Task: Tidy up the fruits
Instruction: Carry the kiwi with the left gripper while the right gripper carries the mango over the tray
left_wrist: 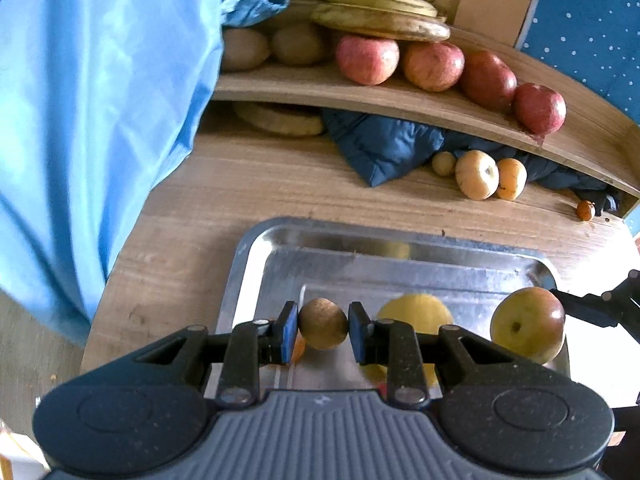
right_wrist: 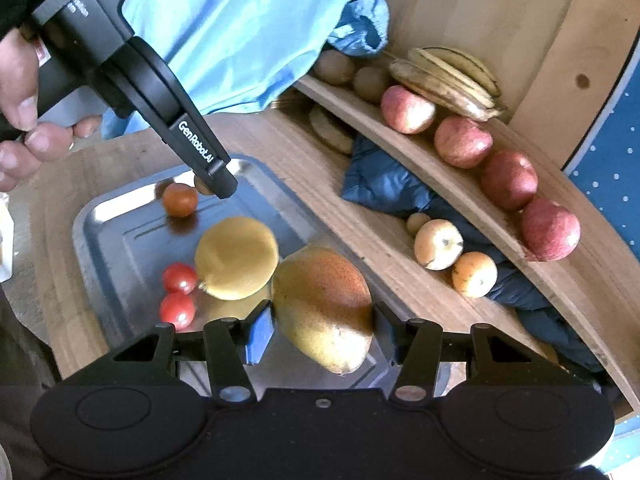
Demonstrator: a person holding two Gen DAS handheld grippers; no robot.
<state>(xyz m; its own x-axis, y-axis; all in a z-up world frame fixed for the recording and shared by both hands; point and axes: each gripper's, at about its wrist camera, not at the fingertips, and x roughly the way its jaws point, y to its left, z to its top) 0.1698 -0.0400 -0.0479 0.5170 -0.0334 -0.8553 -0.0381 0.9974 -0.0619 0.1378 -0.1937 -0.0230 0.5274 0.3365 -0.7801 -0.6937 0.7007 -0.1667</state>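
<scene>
A wooden desk (left_wrist: 224, 200) carries a metal tray (left_wrist: 256, 264), with a curved wooden shelf (left_wrist: 400, 100) behind it and blue cloth (left_wrist: 100, 100) hanging at the left. On the shelf lie bananas (left_wrist: 380, 4), four red apples (left_wrist: 367, 60) in a row and two brown kiwis (left_wrist: 298, 43). Under the shelf, beside a dark blue jacket (left_wrist: 384, 148), sit a pale apple (left_wrist: 477, 175), an orange (left_wrist: 511, 179) touching it, and a small brown fruit (left_wrist: 443, 163).

The left gripper (left_wrist: 323, 330) is over the tray's left part, its fingers (left_wrist: 289, 332) pinching a small brown round fruit, the kiwi (left_wrist: 323, 329), held above the tray. The right gripper (right_wrist: 323, 330) is at the tray's near right side, its fingers (right_wrist: 260, 334) closed on a large yellow-red pear (right_wrist: 324, 304).

In the tray lie a yellow round fruit (right_wrist: 236, 258), two red tomatoes (right_wrist: 180, 278) just beside it, and a darker tomato (right_wrist: 180, 199) near the far corner.
</scene>
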